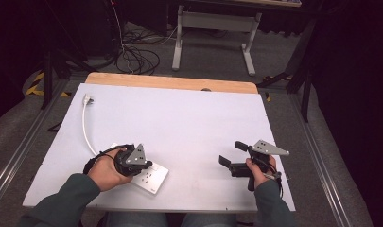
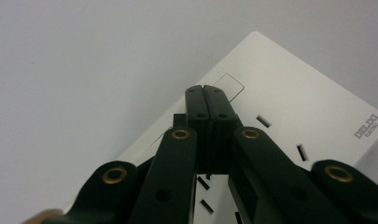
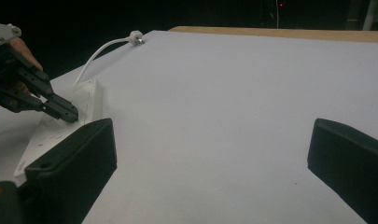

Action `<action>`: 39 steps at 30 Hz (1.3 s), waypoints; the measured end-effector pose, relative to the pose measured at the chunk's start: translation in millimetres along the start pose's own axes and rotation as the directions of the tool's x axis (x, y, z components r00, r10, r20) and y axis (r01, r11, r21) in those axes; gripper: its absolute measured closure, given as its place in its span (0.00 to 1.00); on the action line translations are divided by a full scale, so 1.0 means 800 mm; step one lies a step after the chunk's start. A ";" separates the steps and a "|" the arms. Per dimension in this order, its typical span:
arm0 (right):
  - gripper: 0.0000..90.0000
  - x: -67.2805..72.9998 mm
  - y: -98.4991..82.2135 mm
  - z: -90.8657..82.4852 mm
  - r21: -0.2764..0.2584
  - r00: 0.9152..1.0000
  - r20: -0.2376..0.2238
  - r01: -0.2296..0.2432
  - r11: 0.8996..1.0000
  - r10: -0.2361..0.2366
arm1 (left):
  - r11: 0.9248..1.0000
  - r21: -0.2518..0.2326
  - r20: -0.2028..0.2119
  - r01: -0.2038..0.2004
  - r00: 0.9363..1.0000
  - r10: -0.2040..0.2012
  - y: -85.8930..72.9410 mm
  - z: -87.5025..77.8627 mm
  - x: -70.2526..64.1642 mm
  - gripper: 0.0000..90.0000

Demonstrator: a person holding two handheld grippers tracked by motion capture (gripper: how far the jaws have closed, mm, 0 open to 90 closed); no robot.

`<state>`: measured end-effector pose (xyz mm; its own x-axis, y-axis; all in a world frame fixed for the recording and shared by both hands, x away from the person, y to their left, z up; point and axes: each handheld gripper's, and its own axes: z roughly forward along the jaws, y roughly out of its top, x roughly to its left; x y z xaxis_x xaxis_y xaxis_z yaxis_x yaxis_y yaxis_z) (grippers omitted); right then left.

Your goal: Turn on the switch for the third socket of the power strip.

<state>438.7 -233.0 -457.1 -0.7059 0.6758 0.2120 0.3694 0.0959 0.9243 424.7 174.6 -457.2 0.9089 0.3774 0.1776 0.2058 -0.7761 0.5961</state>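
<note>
One big white table [image 1: 189, 127] sits under my two grippers, and I go from the biggest thing down to the smallest.

The white power strip [image 1: 149, 177] lies flat near the front left edge of the table. In the left gripper view I see its smooth top [image 2: 289, 93], with plug slots and a little square button. I think it is hard plastic, stiff, quite light and a bit slippery on top. It will not bend or squash. I guess it slides easily on the table if I push it. The best place to grab it looks like its two long sides, because the flat top gives my pads nothing to pinch.

My left gripper [image 2: 206, 91] has its jaws pressed tight together, with nothing between them. The tips are down on the strip, right by the button.

My right gripper [image 1: 232, 153] rests well away on the right, with its jaws spread wide and nothing in them.

The thin white cord [image 1: 85, 127] runs from the strip toward the far left corner. It looks soft and floppy, so it will drag behind. The small plug [image 3: 136, 37] lies at its end.
</note>
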 end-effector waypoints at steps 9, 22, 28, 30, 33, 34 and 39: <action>0.02 0.000 0.000 0.001 0.005 1.000 -0.001 0.004 1.000 -0.004 | 1.000 -0.009 -0.006 0.004 1.000 -0.004 0.001 0.000 0.000 1.00; 0.02 0.001 0.000 0.001 0.006 1.000 0.000 -0.003 1.000 0.003 | 1.000 -0.023 -0.014 -0.005 1.000 0.005 0.003 0.000 -0.001 0.99; 0.02 0.001 0.000 0.001 0.006 1.000 -0.001 0.001 1.000 -0.001 | 1.000 -0.003 -0.029 -0.010 1.000 0.010 0.002 0.002 -0.002 1.00; 0.02 0.001 0.000 0.000 0.005 1.000 -0.001 0.001 1.000 -0.001 | 1.000 -0.001 -0.025 -0.006 1.000 0.006 0.002 0.002 -0.002 1.00; 0.02 0.001 0.000 0.000 0.006 1.000 -0.003 0.002 1.000 -0.001 | 0.999 -0.031 -0.017 -0.010 1.000 0.010 0.003 0.000 -0.002 0.99; 0.02 0.001 0.000 0.000 0.006 1.000 -0.003 0.002 1.000 -0.001 | 0.999 -0.050 -0.014 -0.005 1.000 0.005 0.004 -0.002 -0.002 0.99; 0.02 0.000 0.000 0.001 0.010 1.000 -0.003 0.002 1.000 -0.002 | 0.999 -0.032 -0.004 -0.032 0.999 0.032 0.006 0.003 -0.006 1.00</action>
<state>439.0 -232.1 -457.6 -0.7085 0.6735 0.2110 0.3737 0.1044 0.9217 422.2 167.6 -456.9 0.9136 0.3544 0.1992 0.1651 -0.7712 0.6149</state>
